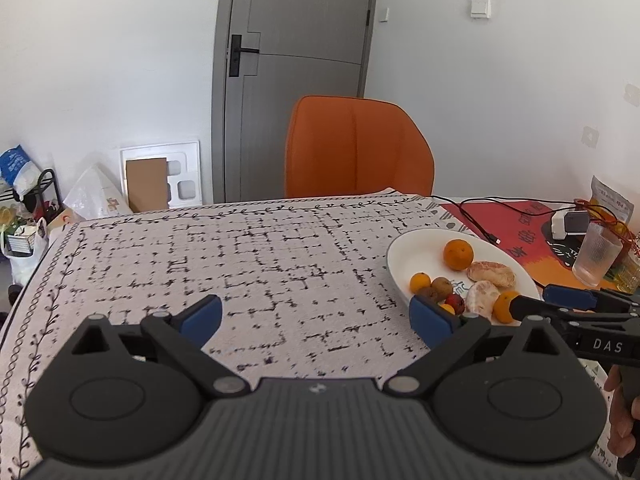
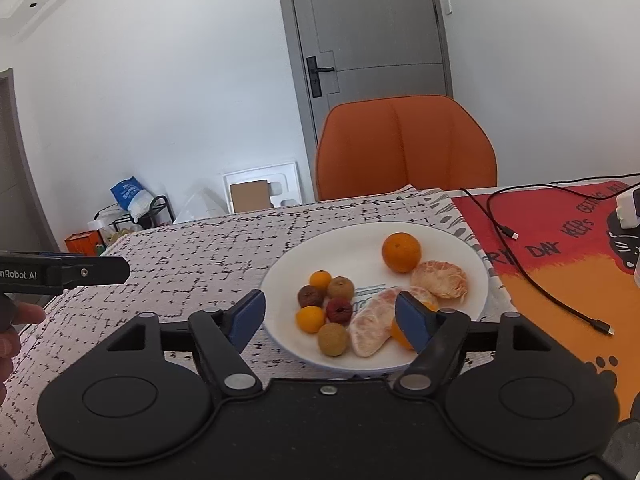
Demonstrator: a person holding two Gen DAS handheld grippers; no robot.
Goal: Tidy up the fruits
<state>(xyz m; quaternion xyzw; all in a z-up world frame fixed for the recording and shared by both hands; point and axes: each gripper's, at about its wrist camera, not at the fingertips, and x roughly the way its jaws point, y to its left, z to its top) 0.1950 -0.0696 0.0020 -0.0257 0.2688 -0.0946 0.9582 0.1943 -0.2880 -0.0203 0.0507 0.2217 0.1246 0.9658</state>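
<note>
The white plate [image 2: 280, 280] sat near the tabletop's right edge, holding a whole orange [image 2: 401, 252], peeled segments and small fruits. The left gripper [image 1: 316, 316] gaped wide, empty; the right gripper [image 2: 330, 316] stood partly open, gripping nothing.

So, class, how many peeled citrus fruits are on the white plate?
2 peeled fruits: one beside the large orange, one at the plate's near edge. The right gripper may hide more.
</note>
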